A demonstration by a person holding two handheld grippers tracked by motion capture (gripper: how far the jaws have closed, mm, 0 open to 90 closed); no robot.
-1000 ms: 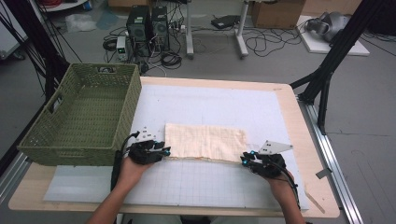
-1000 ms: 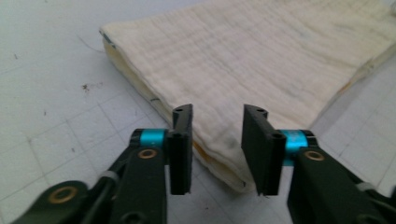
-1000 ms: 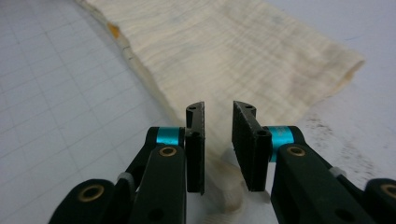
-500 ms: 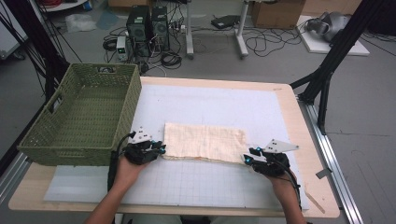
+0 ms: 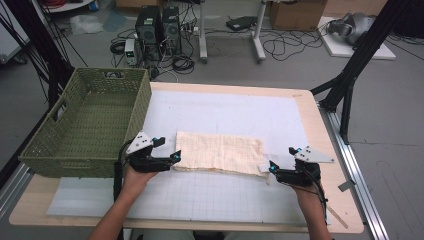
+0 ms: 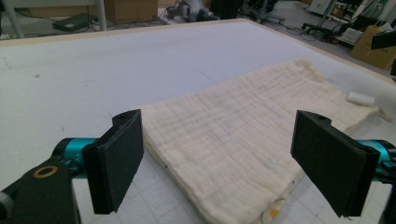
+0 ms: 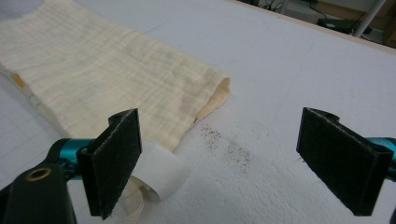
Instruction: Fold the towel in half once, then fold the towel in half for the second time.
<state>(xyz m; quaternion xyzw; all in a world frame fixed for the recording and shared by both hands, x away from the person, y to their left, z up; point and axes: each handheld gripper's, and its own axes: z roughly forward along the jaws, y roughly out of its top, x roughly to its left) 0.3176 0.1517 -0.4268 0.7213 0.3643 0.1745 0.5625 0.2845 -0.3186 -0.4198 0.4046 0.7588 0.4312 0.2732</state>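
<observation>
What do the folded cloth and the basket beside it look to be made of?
The folded cloth looks like soft cream cotton gauze: matte, with a crinkled grid weave and stacked layers at its edge. The basket looks like olive-green woven wicker or plastic imitation; the strands show, but the material stays uncertain.

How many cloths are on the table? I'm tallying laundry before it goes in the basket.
1. A folded cream cloth lies flat on the white mat, between the left tool and the right tool. Anything under it would be hidden.
</observation>
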